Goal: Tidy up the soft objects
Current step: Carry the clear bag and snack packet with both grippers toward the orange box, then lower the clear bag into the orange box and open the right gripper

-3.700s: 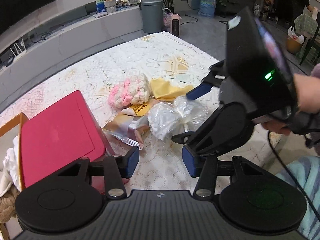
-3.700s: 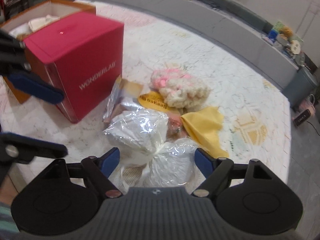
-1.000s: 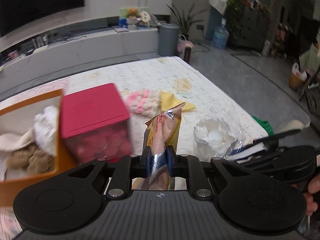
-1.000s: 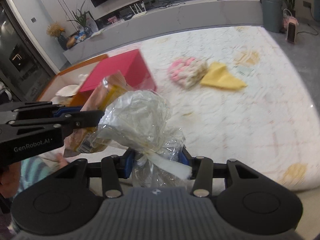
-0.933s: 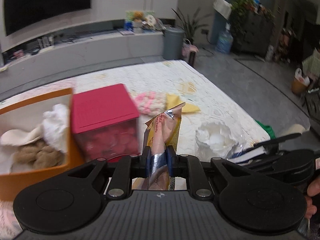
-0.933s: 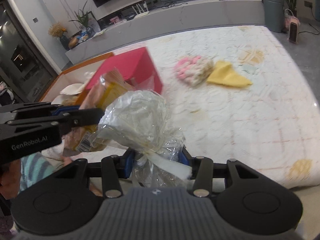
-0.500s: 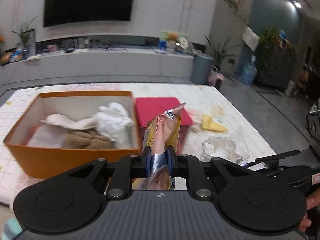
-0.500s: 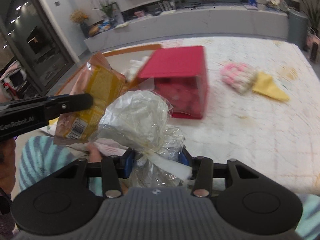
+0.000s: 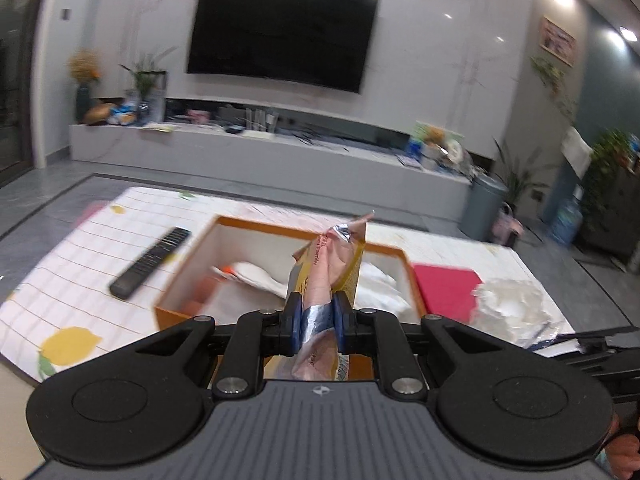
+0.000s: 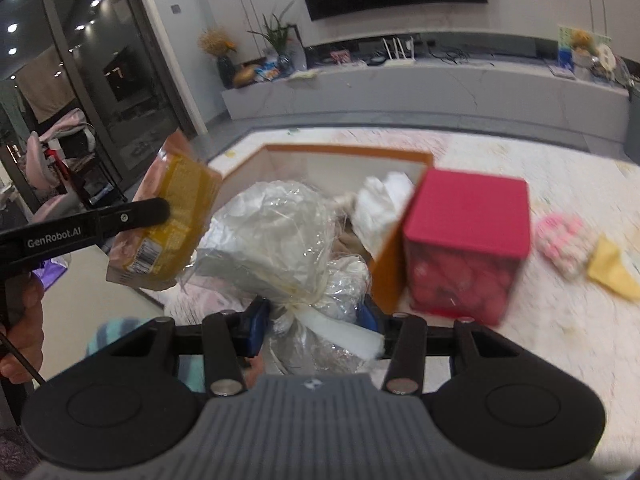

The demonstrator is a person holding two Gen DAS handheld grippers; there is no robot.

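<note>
My left gripper point(image 9: 316, 322) is shut on a yellow and pink snack packet point(image 9: 332, 264), held upright in front of the open orange box point(image 9: 280, 228); the same packet point(image 10: 172, 224) shows at the left of the right wrist view. My right gripper point(image 10: 314, 326) is shut on a clear plastic bag of white stuff point(image 10: 280, 236), tied at the neck, held near the box's point(image 10: 348, 152) front. White cloth point(image 9: 380, 284) lies inside the box. A pink and white knitted piece point(image 10: 560, 240) and a yellow cloth point(image 10: 612, 268) lie on the table to the right.
A red cube box point(image 10: 468, 240) stands against the orange box's right side. A black remote control point(image 9: 150, 262) lies on the checked tablecloth point(image 9: 72, 280) left of the box. A TV wall and a low grey bench point(image 9: 280, 152) stand behind.
Both grippers have swung left with their loads, from near the red box to in front of the orange box. The remote has come into the left wrist view. Neither grip has changed.
</note>
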